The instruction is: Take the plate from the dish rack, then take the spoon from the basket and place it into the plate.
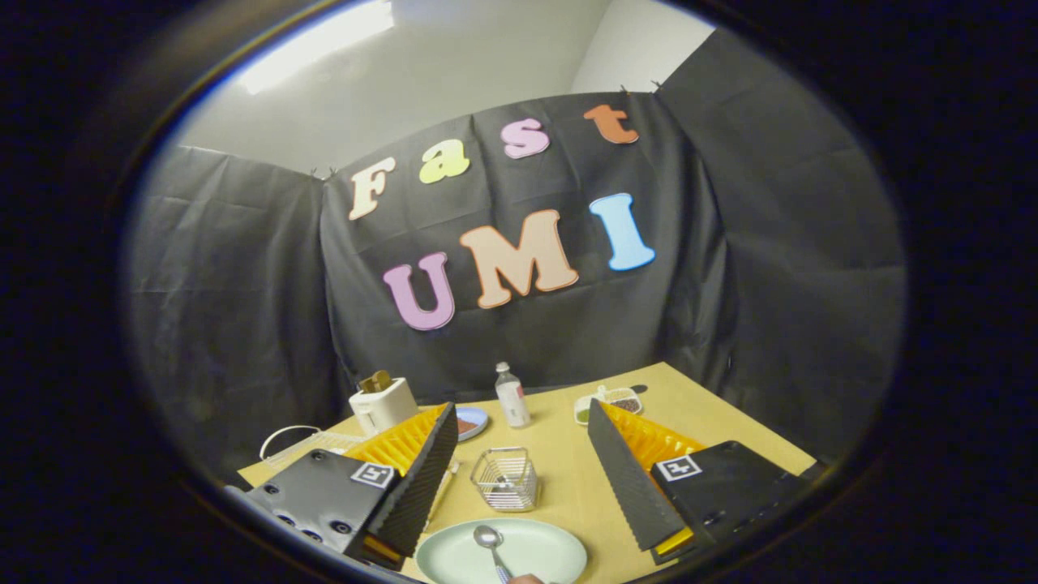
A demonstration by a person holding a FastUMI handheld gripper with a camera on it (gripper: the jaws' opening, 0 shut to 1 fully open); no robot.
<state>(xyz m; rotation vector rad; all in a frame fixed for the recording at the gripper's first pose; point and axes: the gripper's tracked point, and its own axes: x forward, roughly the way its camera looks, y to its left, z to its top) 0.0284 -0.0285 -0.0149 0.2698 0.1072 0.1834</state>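
1. The gripper (519, 487) hangs above the table (568, 478) with its two fingers spread wide apart and nothing between them; they clamp on nothing.
2. The spoon (491, 548) already lies in the pale green plate (535, 560), at the bottom centre of the frame, below and between the fingers. The plate sits flat on the table, off the dish rack (304, 444), which shows as white wire at the lower left behind the left finger.
3. The spoon's bowl points up the frame toward the wire basket (507, 480), and its handle runs down toward the bottom edge, leaning a little right. Its long axis is close to the line the fingers look along. The handle's end is cut off, so I cannot tell its full length.
4. I judge the spoon to be light, stiff, shiny metal, slick under a pinch. The handle's middle is the sensible place to take hold; the bowl would slide out.
5. The plate looks rigid and smooth, probably breakable or at least noisy if dropped. I would take it by the rim.
6. The basket stands upright just beyond the plate, near it but apart, and looks empty of cutlery.
7. By my reading the task looks done.
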